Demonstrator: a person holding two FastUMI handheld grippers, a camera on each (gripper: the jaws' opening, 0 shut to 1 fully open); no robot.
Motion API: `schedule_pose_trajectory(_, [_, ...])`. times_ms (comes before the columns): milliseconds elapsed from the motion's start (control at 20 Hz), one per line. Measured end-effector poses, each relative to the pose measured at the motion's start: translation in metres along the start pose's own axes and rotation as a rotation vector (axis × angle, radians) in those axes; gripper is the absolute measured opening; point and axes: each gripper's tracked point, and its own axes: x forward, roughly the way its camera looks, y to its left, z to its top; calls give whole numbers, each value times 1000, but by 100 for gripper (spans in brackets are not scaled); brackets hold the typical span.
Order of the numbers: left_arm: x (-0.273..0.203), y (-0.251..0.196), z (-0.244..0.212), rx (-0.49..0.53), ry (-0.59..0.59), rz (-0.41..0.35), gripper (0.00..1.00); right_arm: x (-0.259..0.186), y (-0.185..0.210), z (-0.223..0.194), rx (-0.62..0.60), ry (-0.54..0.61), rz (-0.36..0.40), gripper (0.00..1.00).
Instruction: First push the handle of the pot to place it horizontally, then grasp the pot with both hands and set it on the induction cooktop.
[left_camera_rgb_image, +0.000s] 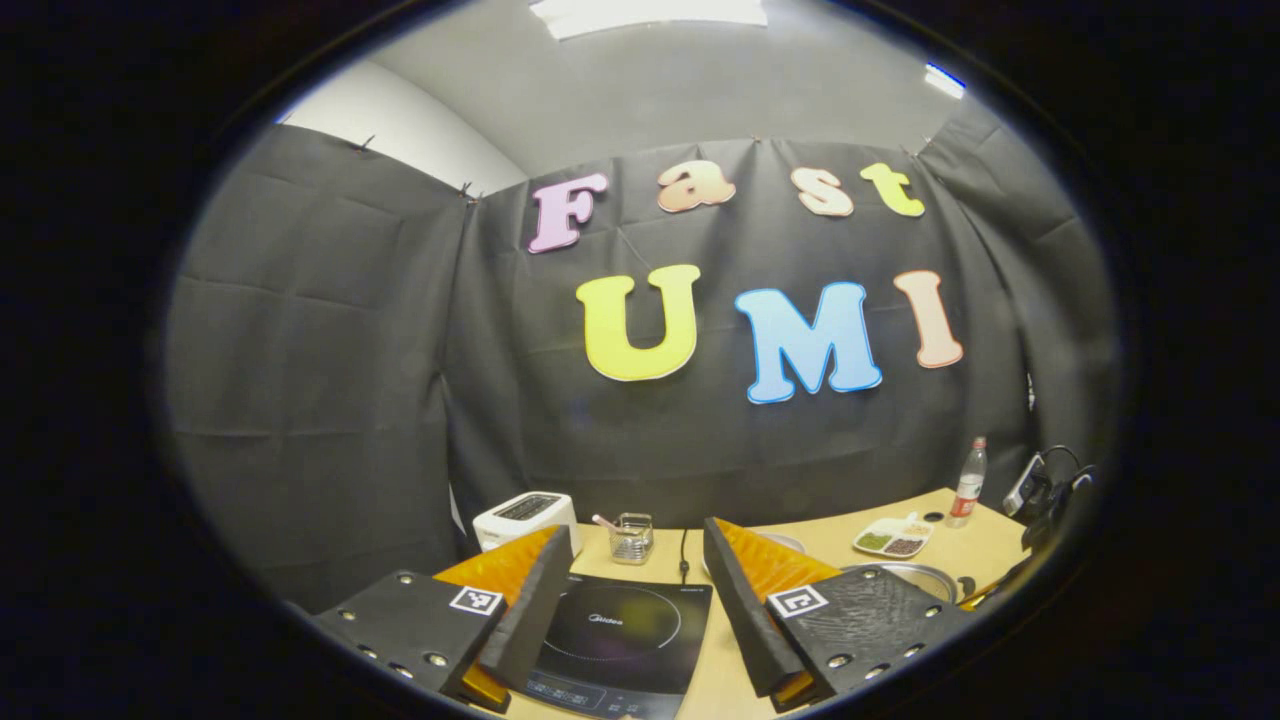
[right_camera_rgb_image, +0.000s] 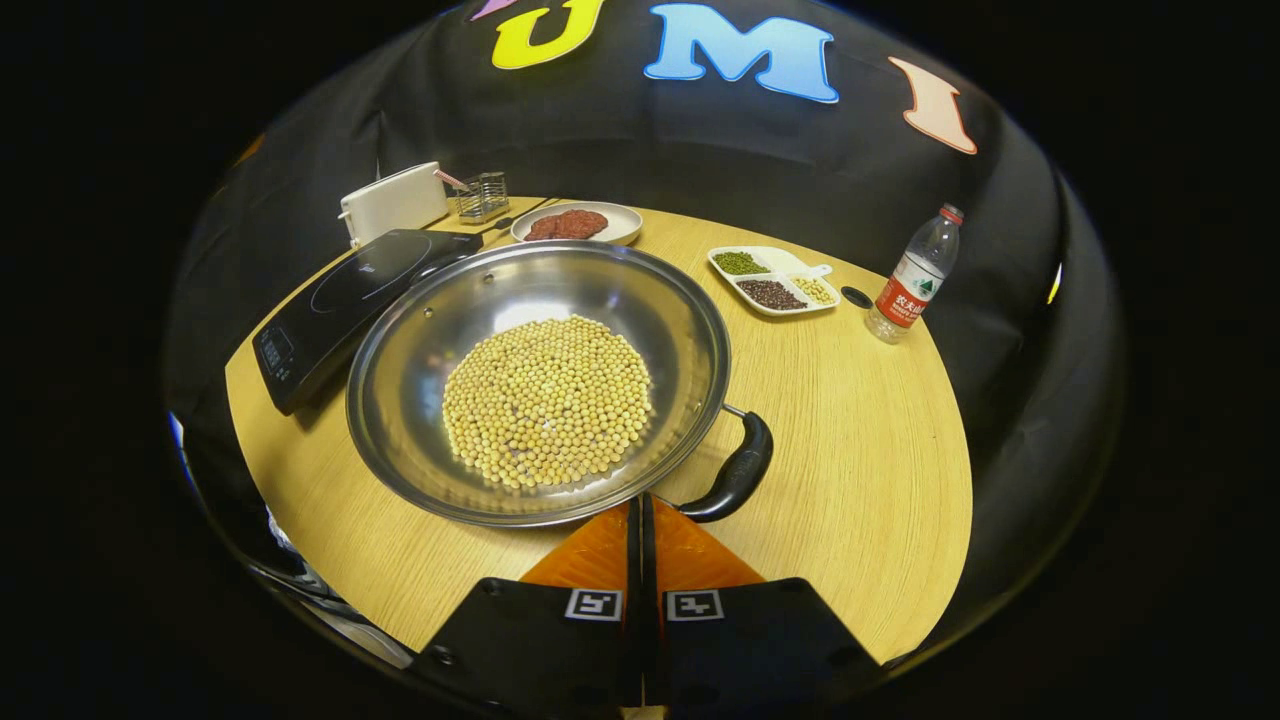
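Note:
A wide steel pot (right_camera_rgb_image: 620, 290) holding soybeans (right_camera_rgb_image: 548, 400) rests on the round wooden table, with its black handle (right_camera_rgb_image: 742, 468) pointing toward the near right. In the right gripper view, my right gripper (right_camera_rgb_image: 640, 502) is shut with nothing between its fingers, its tips at the pot's near rim just left of the handle. The black induction cooktop (right_camera_rgb_image: 350, 285) lies left of the pot, touching or nearly touching its rim. In the left gripper view, my left gripper (left_camera_rgb_image: 635, 527) stands open above the cooktop (left_camera_rgb_image: 620, 635), and the pot's rim (left_camera_rgb_image: 915, 575) shows beyond its right finger.
A white toaster (right_camera_rgb_image: 395, 203) and a wire holder (right_camera_rgb_image: 484, 195) stand at the back left. Behind the pot is a plate of reddish food (right_camera_rgb_image: 575, 222). A divided dish of beans (right_camera_rgb_image: 775, 278) and a water bottle (right_camera_rgb_image: 910, 280) sit at the back right.

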Motion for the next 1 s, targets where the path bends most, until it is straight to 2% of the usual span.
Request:
schedule_pose_trajectory(250, [4, -8, -9, 5, 17, 6, 81, 9, -13, 8, 23, -13, -4, 2])
schedule_pose_trajectory(350, [5, -11, -12, 6, 26, 9, 77, 12, -17, 11, 39, -19, -5, 2])
schedule_pose_trajectory(400, [6, -14, -12, 7, 29, 9, 83, 13, -19, 13, 46, -23, -5, 2])
schedule_pose_trajectory(500, [6, -17, -15, 10, 33, 7, 81, 16, -23, 14, 56, -31, -3, 0])
schedule_pose_trajectory(550, [5, -21, -17, 9, 34, 1, 81, 16, -25, 16, 60, -36, -1, 2])
schedule_pose_trajectory(700, [9, -31, -23, 2, 44, -16, 78, 15, -34, 21, 90, -66, -10, 2])
schedule_pose_trajectory(850, [15, -37, -31, -3, 56, -25, 81, 7, -44, 30, 137, -121, -23, 3])
schedule_pose_trajectory(950, [18, -41, -35, 1, 60, -30, 81, -1, -50, 37, 175, -166, -28, 5])
schedule_pose_trajectory(1000, [21, -44, -38, 1, 63, -35, 78, -2, -53, 39, 191, -186, -31, 18])
